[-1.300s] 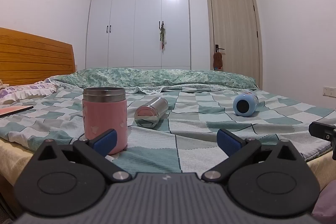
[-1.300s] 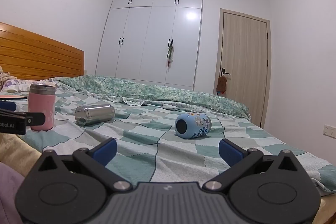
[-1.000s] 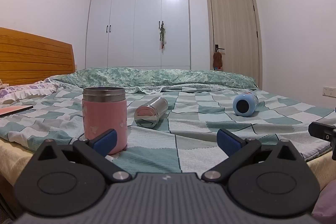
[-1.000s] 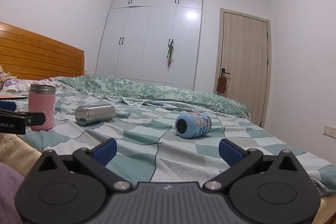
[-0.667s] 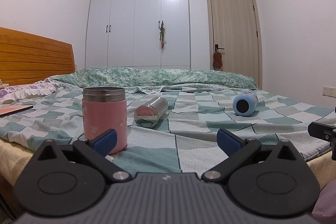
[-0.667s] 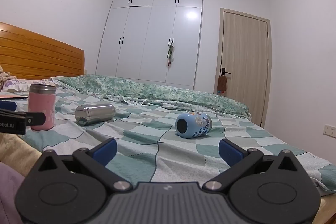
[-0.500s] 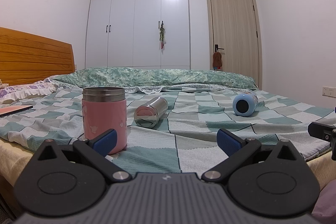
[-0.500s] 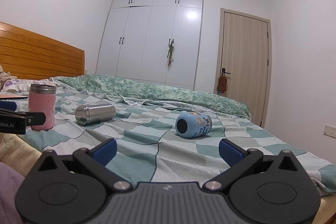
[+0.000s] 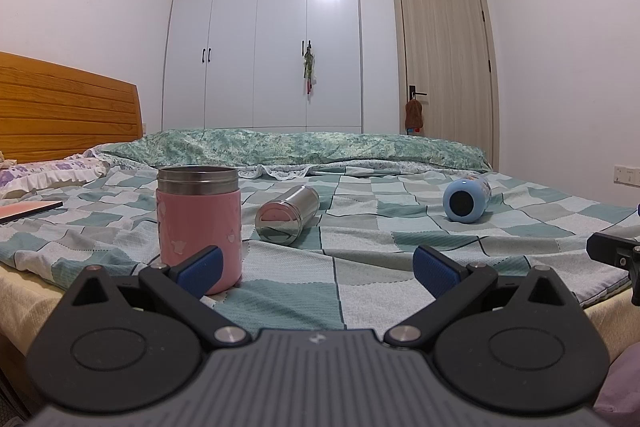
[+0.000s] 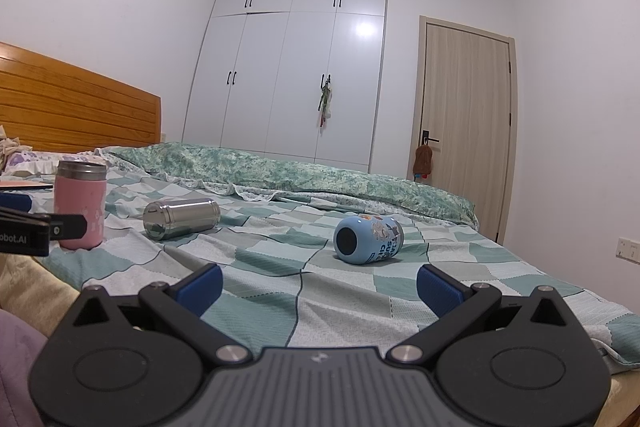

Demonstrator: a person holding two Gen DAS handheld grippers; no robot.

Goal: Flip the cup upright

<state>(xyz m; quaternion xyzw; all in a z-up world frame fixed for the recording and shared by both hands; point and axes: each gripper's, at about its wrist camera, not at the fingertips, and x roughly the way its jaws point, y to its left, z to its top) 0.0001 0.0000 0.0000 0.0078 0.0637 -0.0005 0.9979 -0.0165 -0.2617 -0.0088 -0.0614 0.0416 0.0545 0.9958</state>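
A pink cup [image 9: 199,227] with a steel rim stands upright on the checked bedspread [image 9: 360,267]; it also shows in the right wrist view [image 10: 80,211]. A steel cup [image 9: 286,213] lies on its side beside it, also in the right wrist view [image 10: 180,213]. A light blue cup [image 9: 466,201] lies on its side farther right, base toward me, also in the right wrist view [image 10: 368,239]. My left gripper [image 9: 316,267] is open and empty at the bed's near edge, just right of the pink cup. My right gripper [image 10: 318,285] is open and empty, short of the blue cup.
A wooden headboard [image 9: 60,111] is at the left, with a pillow [image 9: 52,173] and a flat pink book [image 9: 28,209]. A rolled green duvet [image 9: 320,149] lies along the far side. White wardrobe [image 9: 264,47] and a door [image 9: 444,67] stand behind.
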